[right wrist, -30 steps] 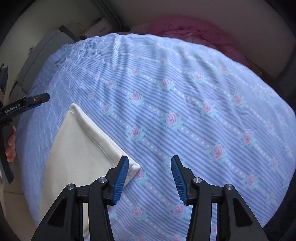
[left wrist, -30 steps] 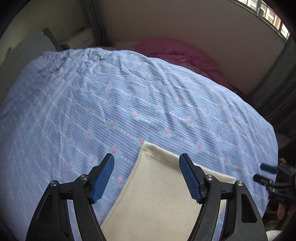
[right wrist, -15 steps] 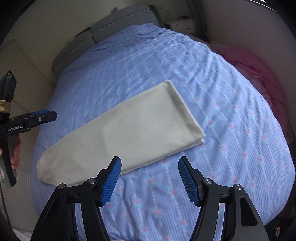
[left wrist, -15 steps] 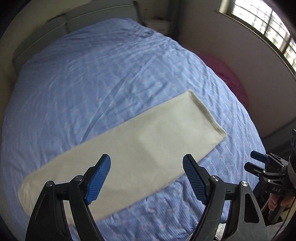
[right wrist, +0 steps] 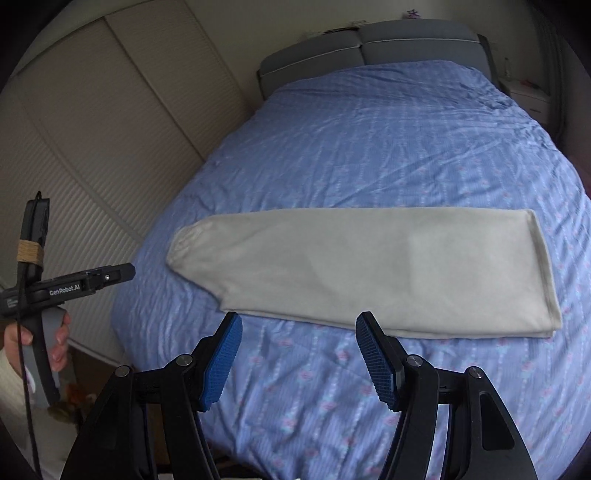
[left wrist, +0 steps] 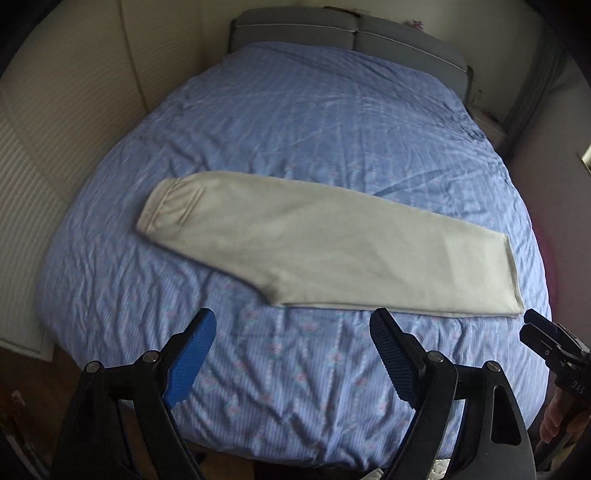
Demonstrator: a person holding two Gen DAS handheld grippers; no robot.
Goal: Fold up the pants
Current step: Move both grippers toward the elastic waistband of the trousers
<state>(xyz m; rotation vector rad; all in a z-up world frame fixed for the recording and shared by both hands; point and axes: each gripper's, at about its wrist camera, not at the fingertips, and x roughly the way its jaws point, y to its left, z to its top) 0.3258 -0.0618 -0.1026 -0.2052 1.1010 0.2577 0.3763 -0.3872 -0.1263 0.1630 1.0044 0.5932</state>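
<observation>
Cream pants (left wrist: pixel 325 243), folded lengthwise leg on leg, lie flat across the blue bed, waistband at the left and cuffs at the right. They also show in the right wrist view (right wrist: pixel 369 266). My left gripper (left wrist: pixel 291 354) is open and empty, held above the bed's near edge, short of the pants. My right gripper (right wrist: pixel 299 354) is open and empty, also short of the pants' near edge. The right gripper's tip shows at the left wrist view's right edge (left wrist: pixel 546 339). The left gripper shows at the right wrist view's left (right wrist: pixel 85 282).
The bed (left wrist: pixel 295 122) has a blue striped floral cover and a grey headboard (left wrist: pixel 351 29) at the far end. Slatted wardrobe doors (right wrist: pixel 92 147) stand along the left. A nightstand (right wrist: pixel 528 92) is at the far right.
Both grippers have pulled back and up from the pants and swung round. One second ago they were close over the cuff end; now the whole pants and bed are in view.
</observation>
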